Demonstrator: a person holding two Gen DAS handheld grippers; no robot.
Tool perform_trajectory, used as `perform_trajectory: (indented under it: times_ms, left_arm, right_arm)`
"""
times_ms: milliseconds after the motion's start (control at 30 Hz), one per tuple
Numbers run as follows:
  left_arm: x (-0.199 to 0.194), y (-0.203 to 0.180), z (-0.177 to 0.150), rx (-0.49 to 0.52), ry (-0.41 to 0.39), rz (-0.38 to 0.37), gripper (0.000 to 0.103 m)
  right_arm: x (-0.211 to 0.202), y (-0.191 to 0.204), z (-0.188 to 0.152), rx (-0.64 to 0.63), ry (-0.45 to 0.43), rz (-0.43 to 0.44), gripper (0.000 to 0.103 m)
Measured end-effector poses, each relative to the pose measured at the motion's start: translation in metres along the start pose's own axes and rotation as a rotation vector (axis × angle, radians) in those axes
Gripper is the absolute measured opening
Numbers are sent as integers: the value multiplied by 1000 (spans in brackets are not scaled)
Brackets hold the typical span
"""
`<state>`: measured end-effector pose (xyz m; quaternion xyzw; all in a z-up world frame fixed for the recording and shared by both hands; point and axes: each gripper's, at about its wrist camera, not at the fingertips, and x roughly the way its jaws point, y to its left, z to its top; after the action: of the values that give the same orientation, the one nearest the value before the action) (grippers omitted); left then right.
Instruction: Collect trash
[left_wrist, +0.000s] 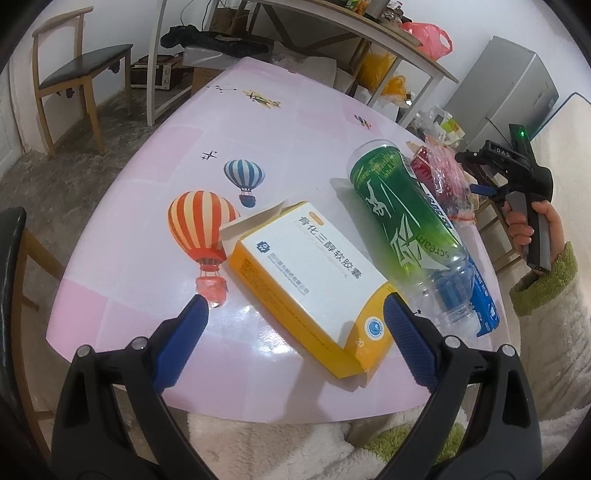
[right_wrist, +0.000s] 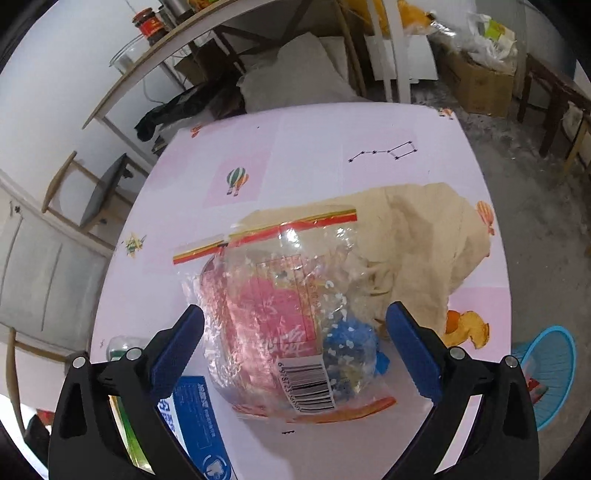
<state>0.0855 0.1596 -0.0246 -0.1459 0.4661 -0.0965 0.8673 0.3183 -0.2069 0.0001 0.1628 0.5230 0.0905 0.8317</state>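
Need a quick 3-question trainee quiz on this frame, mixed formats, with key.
1. True or false: the right gripper jaws are shut on the clear plastic bag.
2. The yellow-and-white box lies beside which item? A) green bottle B) glass mug C) metal spoon
3. Fill in: the beige cloth lies on the pink ____.

Key: 1 false, the jaws are wide and the pads press nothing; 2 A; 3 table.
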Motion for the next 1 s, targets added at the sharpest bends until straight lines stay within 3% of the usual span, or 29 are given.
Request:
perform_trajectory:
  times_ms: [200,633,733,867,1000]
  left_arm:
    - [1,-4,0,5,1,-4,92]
    - [3,-11,-2,19,2,-22,92]
    - [3,-12,-3,19,3,-27,92]
    - [4,-13,-4,28,10,-30,92]
    - [3,-14,-4,33,4,-33,92]
  right_arm:
    - [-7,-7,-12,33,20,81,75]
    - [-41,13,-52,18,28,435,71]
    - [-48,10,-60,23,-13,389,71]
    - [-37,-22,-63,138,-36,286,71]
    - [-13,-49,-61,234,-5,307,71]
